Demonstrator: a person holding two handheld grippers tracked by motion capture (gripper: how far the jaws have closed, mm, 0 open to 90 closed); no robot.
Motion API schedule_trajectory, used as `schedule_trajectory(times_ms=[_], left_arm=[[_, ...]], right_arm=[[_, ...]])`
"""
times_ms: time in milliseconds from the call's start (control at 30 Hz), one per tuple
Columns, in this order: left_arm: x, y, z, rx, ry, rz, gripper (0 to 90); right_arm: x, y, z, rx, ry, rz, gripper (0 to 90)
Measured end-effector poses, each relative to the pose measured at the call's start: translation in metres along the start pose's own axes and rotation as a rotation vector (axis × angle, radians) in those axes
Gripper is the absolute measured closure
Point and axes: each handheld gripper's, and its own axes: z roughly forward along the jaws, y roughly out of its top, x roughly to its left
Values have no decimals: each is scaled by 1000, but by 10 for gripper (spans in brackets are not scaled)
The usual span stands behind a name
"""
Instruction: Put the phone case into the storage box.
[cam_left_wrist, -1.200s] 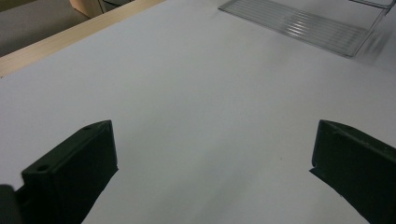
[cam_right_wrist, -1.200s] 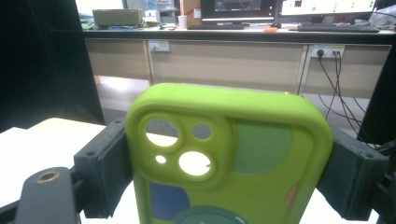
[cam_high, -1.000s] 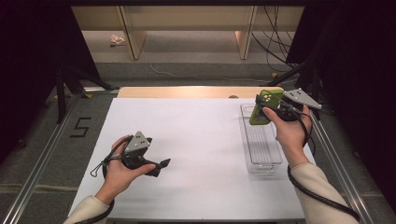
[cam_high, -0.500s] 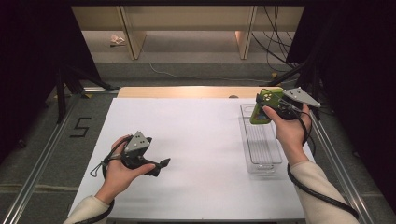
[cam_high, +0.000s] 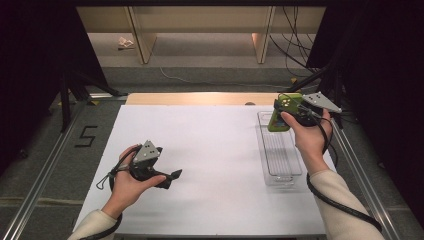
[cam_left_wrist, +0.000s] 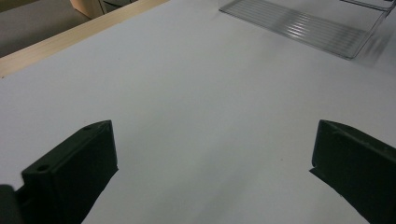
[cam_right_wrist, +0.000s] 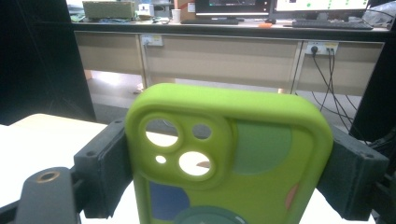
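My left gripper (cam_high: 172, 176) rests low on the white table top (cam_high: 210, 150) at my near left, its jaws spread wide with nothing between them; in the left gripper view I see only bare white surface between the two black pads, and the far corner of the clear ribbed plastic tray (cam_left_wrist: 303, 25) beyond.

Further right, that long clear tray (cam_high: 280, 150) lies lengthwise along the table's right side, with nothing in it that I can see.

At the far right, my right gripper (cam_high: 285, 112) is lifted above the tray's far end, jaws closed on the lime-green soft silicone phone case (cam_high: 281, 114) with its camera cut-outs. In the right gripper view the phone case (cam_right_wrist: 224, 158) stands upright, pinched across its width by both pads.

The risk I judge here is the empty shell itself: with no phone inside, the soft sides may buckle under my squeeze and the case could twist or pop out. If I lower it tilted, an edge may catch the tray's thin wall and shove or tip the light tray.
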Motion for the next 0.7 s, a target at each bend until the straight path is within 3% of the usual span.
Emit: schedule_trajectory(times_ms=[700], left_arm=[[1, 0, 0, -1, 5, 2, 0]], right_arm=[[-2, 1, 8, 1, -7, -3, 166]])
